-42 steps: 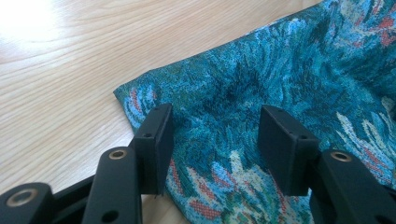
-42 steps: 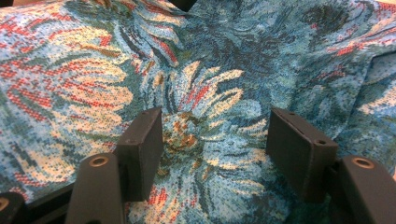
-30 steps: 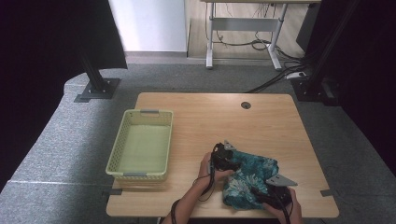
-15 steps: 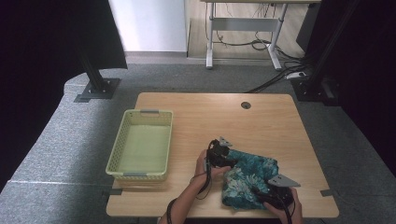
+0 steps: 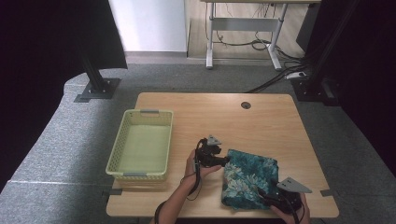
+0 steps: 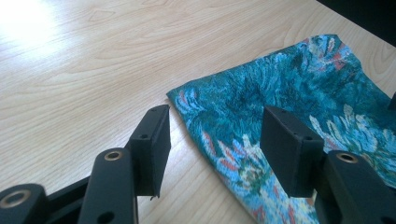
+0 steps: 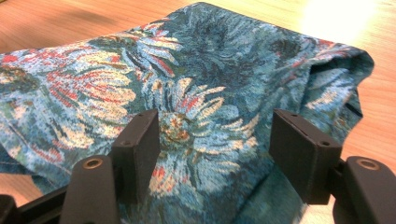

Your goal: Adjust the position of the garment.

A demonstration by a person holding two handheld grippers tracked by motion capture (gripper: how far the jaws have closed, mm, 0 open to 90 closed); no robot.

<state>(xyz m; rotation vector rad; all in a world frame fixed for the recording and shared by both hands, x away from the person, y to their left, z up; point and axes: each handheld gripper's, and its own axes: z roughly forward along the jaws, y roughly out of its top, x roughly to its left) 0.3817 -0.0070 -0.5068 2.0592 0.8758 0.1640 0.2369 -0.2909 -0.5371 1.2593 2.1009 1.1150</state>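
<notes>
Now, from the high view, I see the wooden table with a folded blue flowery cloth lying on its near right part. My left gripper is just beside the cloth's left far corner, with my left hand behind it. My right gripper is at the cloth's near right corner, close to the table's near edge. A light green basket sits on the left part of the table, well apart from the cloth.

Next, in the left gripper view, my left gripper has its two black jaws wide apart. One jaw is over bare wood and the other is over the cloth. The cloth's corner lies between them, but the jaws do not press on it. Nothing is held.

Last, in the right gripper view, my right gripper also has its jaws wide apart. The cloth lies under and between them, with a fold puffed up at the right. The jaws do not squeeze it.
</notes>
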